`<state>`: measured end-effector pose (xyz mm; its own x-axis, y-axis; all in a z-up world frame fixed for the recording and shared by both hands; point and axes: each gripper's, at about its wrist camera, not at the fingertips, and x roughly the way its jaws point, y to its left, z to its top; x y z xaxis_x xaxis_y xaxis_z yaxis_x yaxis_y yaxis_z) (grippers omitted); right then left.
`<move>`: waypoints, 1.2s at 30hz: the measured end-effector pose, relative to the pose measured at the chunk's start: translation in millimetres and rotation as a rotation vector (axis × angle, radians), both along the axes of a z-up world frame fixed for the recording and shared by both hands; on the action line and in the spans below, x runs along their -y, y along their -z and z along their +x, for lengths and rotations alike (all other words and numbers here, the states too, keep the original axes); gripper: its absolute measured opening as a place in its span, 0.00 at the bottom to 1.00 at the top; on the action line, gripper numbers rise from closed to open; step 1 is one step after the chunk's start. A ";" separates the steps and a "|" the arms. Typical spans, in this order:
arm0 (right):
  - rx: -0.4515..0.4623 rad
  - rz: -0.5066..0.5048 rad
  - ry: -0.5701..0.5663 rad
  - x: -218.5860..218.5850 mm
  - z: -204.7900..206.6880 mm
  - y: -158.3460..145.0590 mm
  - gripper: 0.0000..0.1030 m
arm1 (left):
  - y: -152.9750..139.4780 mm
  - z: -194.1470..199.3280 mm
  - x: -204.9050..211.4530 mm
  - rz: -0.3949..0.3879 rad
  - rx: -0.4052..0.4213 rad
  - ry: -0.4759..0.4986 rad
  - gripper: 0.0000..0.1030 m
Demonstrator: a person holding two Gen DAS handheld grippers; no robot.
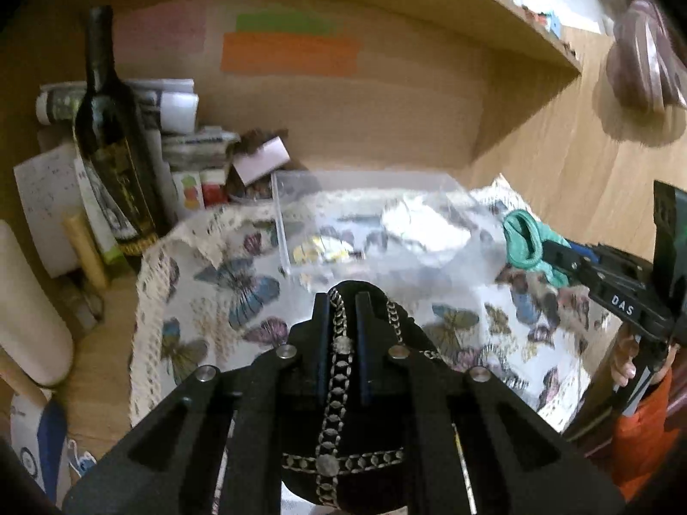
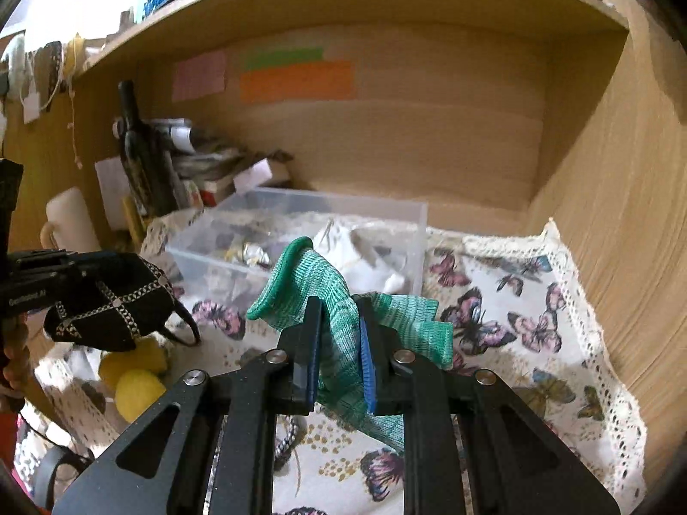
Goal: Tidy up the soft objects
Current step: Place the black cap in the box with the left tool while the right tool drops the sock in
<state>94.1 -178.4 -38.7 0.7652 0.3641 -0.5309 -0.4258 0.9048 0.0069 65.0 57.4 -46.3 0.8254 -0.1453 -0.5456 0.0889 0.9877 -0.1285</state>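
Observation:
My left gripper (image 1: 345, 300) is shut on a black fabric face mask with silver chain trim (image 1: 339, 386), held above the butterfly cloth; it also shows in the right wrist view (image 2: 107, 304). My right gripper (image 2: 339, 304) is shut on a green knitted sock (image 2: 317, 287), held in the air just in front of the clear plastic box (image 2: 412, 223); the sock also shows in the left wrist view (image 1: 524, 240). The box (image 1: 283, 197) holds white fabric and small shiny items. Two yellow pom-poms (image 2: 137, 386) lie on the cloth under the mask.
A butterfly-print cloth with lace edge (image 2: 536, 322) covers the shelf floor. A dark wine bottle (image 1: 111, 141), papers, small cartons and a cream roll (image 1: 30, 313) crowd the left corner. Wooden walls and an upper shelf (image 1: 515, 21) enclose the space.

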 end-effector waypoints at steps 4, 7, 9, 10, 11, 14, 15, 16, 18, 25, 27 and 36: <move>0.032 0.015 0.009 1.7 4.1 -9.8 0.14 | -15.1 7.0 -1.6 -0.001 0.038 -0.014 0.10; 0.049 0.027 0.009 1.1 8.9 -15.7 0.14 | -27.7 14.5 -2.1 -0.002 0.069 -0.026 0.10; 0.060 0.031 0.010 -0.3 12.7 -19.3 0.14 | -34.5 19.8 -0.5 0.002 0.088 -0.029 0.10; 0.067 0.034 0.010 -1.9 15.9 -21.5 0.14 | -37.4 23.3 1.4 0.009 0.095 -0.033 0.10; 0.070 0.036 0.010 -2.2 17.4 -22.8 0.14 | -39.6 27.3 2.9 0.019 0.101 -0.038 0.10; 0.085 0.036 0.013 -7.8 25.6 -27.3 0.14 | -45.0 40.9 8.2 0.040 0.116 -0.043 0.10; 0.088 0.036 0.011 -9.2 27.7 -27.9 0.14 | -46.5 46.3 10.2 0.041 0.119 -0.041 0.10; 0.088 0.037 0.008 -11.2 31.3 -29.0 0.14 | -47.7 50.0 11.8 0.039 0.122 -0.040 0.10; 0.087 0.039 0.004 -14.6 39.0 -30.5 0.14 | -50.0 59.5 15.4 0.032 0.126 -0.036 0.10; 0.055 0.022 -0.027 -32.3 63.7 -24.5 0.14 | -34.8 96.5 21.0 0.068 0.101 -0.044 0.10; 0.040 0.015 -0.037 -38.1 70.4 -20.1 0.14 | -26.7 109.0 20.8 0.063 0.066 -0.040 0.10; -0.064 -0.046 -0.091 -67.5 97.6 12.4 0.14 | 5.9 145.0 19.5 0.046 -0.049 -0.010 0.10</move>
<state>191.6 -110.9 -51.2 0.6940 0.4044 -0.5956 -0.5061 0.8624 -0.0042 209.9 37.9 -52.2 0.7989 -0.1110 -0.5912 0.0734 0.9935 -0.0874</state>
